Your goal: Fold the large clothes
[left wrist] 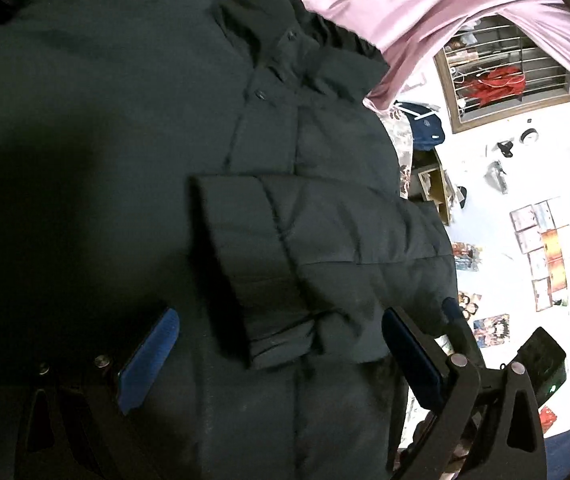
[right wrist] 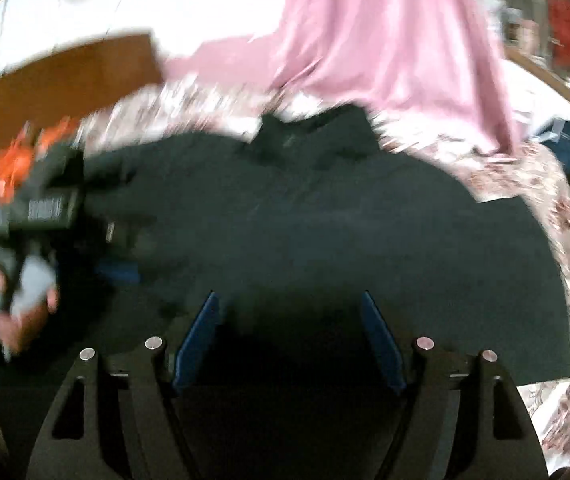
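Observation:
A large dark padded jacket (left wrist: 165, 128) lies spread on a floral bedsheet, collar and buttons toward the top. One sleeve (left wrist: 285, 248) is folded across its front, cuff near the middle. My left gripper (left wrist: 277, 340) is open just above the jacket, blue pads on either side of the sleeve cuff, holding nothing. In the blurred right wrist view the same jacket (right wrist: 325, 208) fills the middle. My right gripper (right wrist: 289, 316) is open and empty above its lower part. The left gripper (right wrist: 45, 208) with the hand holding it shows at the left.
A pink curtain (left wrist: 405, 4) hangs behind the bed, also in the right wrist view (right wrist: 385, 40). The floral sheet (right wrist: 525, 168) rims the jacket. A barred window (left wrist: 505, 68), a navy bag (left wrist: 425, 128) and posters on a white wall (left wrist: 545, 240) lie to the right. A brown headboard (right wrist: 65, 76) is at left.

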